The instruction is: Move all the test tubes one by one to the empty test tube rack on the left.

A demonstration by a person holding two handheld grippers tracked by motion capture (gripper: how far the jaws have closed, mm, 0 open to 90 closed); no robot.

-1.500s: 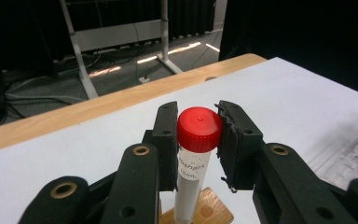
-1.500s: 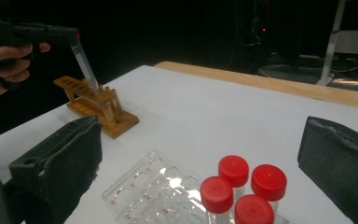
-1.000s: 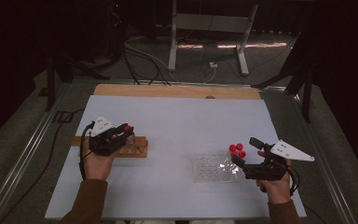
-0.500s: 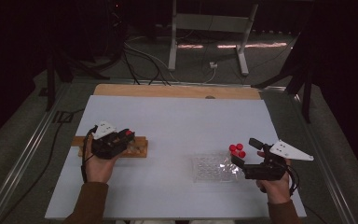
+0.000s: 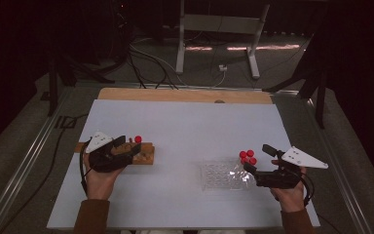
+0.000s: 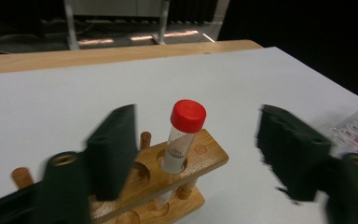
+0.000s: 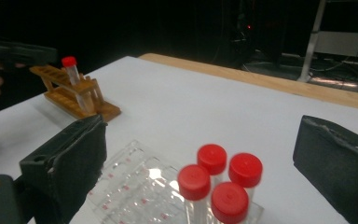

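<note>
A wooden tube rack (image 5: 145, 156) lies at the table's left, and one clear tube with a red cap (image 5: 138, 139) stands upright in it. My left gripper (image 5: 130, 146) is level with the rack. Its jaws have just been opening and now stand apart on either side of the tube (image 6: 182, 135) without touching it. At the right, several red-capped tubes (image 5: 247, 156) stand in a clear plastic tray (image 5: 221, 176). My right gripper (image 5: 257, 158) is open, its jaws wide on either side of those tubes (image 7: 219, 175).
A white sheet (image 5: 190, 122) covers the table, and a bare wooden strip (image 5: 185, 95) runs along its far edge. Metal stand legs (image 5: 214, 44) and cables lie on the dark floor beyond.
The left gripper's jaws have opened and let go of the red-capped tube, which now stands in the wooden rack. The right gripper has not moved.
</note>
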